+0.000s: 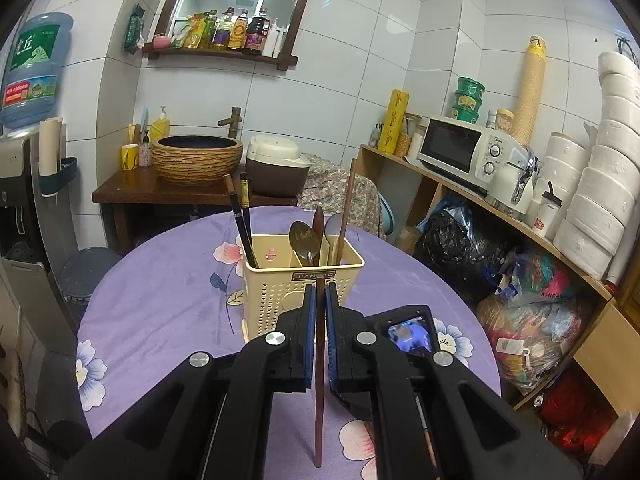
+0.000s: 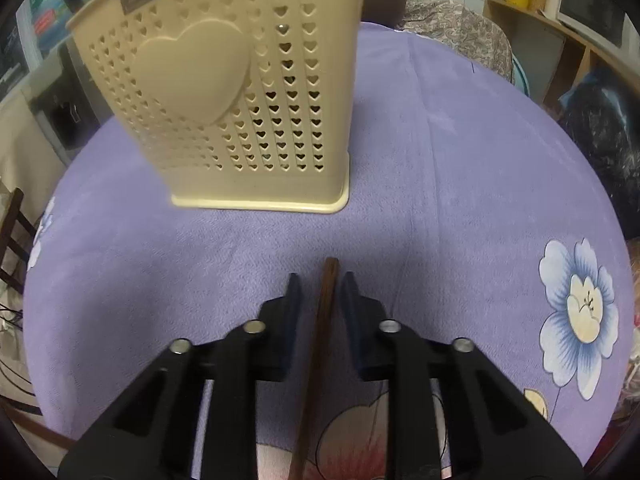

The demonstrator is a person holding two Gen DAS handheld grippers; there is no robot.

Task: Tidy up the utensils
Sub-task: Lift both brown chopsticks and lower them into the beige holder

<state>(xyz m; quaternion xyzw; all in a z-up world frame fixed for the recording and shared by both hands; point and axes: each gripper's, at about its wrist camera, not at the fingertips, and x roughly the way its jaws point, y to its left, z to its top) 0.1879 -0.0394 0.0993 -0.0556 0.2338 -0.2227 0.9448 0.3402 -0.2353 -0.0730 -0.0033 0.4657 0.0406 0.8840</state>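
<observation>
- Left gripper: the jaws stand nearly together, with the blue pads pressed against a brown wooden chopstick. The claw is clenched on this stick.
- The held chopstick runs upright between the pads. Its lower end hangs below the gripper body, and its upper end rises in front of the cream utensil holder.
- Right gripper: the jaws stand partly apart. A second brown chopstick lies lengthwise in the gap on the purple floral tablecloth.
- A strip of cloth shows on each side of this stick, so neither pad touches it. The claw is released and grasps nothing.
- The tip of the lying chopstick points toward the holder and stops short of its base.
- Utensil holder: a perforated plastic box with heart-shaped holes, a large raised heart on the front and a dark label at the rim. It stands upright on the tablecloth, ahead of both grippers.
- Holder contents, left compartment: two dark chopsticks, leaning to the left.
- Holder contents, right side: a metal spoon, a second spoon, a wooden spoon and a single brown chopstick, all standing.
</observation>
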